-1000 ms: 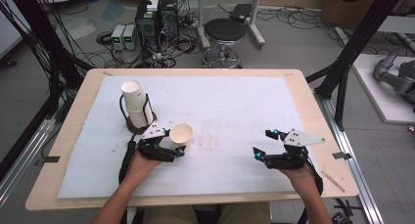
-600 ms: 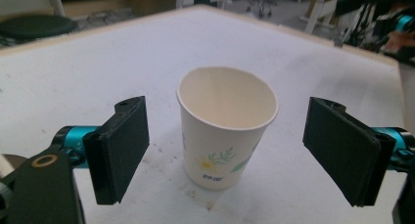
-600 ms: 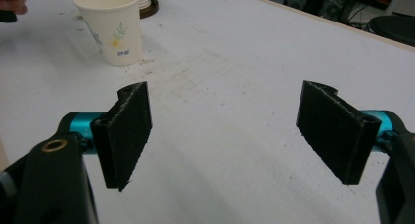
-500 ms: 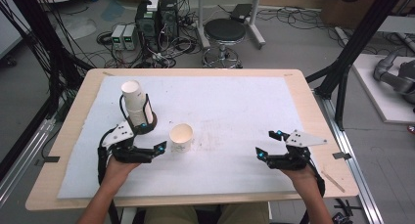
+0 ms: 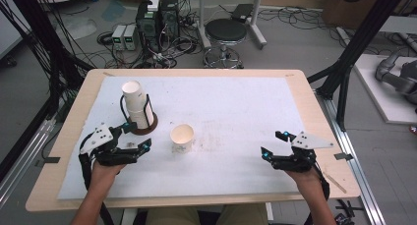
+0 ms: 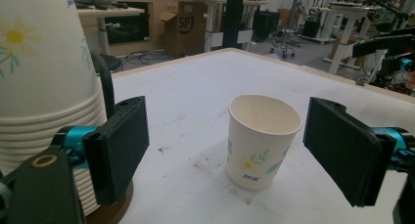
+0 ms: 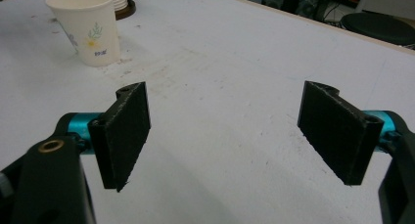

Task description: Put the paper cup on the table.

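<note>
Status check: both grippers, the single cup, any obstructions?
Left gripper open, empty, just left of paper cup. Right gripper open, empty. Cup upright on mat, apart from cup stack. Nothing between.

Your cup stands alone between a stack and two spread grippers.

The cup (image 5: pixel 181 138) sits upright on the mat (image 5: pixel 236 107), left of the table's (image 5: pixel 314 112) middle. Behind it and to its left, the cup stack (image 5: pixel 136 106) stands in its holder (image 5: pixel 147 128), near the cup but apart from it. Your left gripper (image 5: pixel 139 136) lies just in front of the stack, left of the cup, jaws apart and clear of both. Your right gripper (image 5: pixel 273 143) rests well to the right, jaws apart over bare mat. A stool (image 5: pixel 225 32) stands on the floor beyond the far edge.
</note>
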